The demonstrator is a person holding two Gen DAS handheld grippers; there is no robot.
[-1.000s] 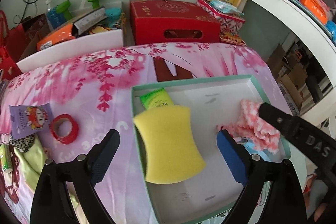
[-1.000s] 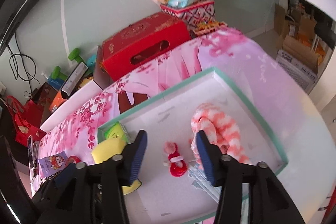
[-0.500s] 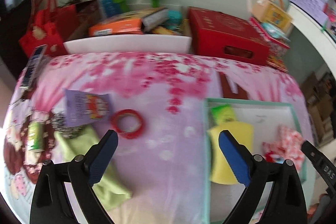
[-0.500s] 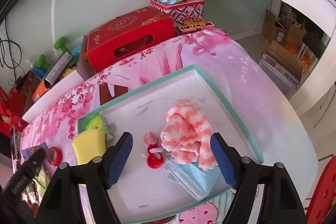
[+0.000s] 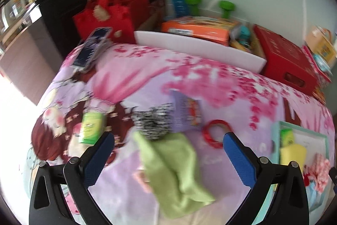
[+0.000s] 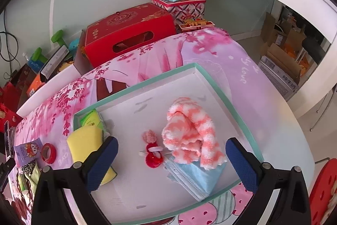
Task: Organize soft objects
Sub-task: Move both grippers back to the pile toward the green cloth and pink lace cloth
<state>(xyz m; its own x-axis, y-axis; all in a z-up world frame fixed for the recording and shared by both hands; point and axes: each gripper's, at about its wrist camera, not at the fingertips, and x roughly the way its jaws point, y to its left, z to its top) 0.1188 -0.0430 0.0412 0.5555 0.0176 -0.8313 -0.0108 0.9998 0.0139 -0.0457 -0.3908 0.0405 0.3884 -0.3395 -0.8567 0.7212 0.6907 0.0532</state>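
Left gripper [image 5: 168,153] open above the green cloth [image 5: 172,170].
Cloth is light, limp; pinch its 12 o'clock bunched edge.

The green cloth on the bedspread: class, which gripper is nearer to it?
Left. The left gripper hangs open right over the green cloth, which lies between its fingers. The right gripper is over the tray, far from the cloth.

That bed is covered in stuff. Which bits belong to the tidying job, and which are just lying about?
Job:
tray
green cloth
sponge
pink towel
mask
spotted fabric

Lying about:
tape roll
purple packet
phone
red box
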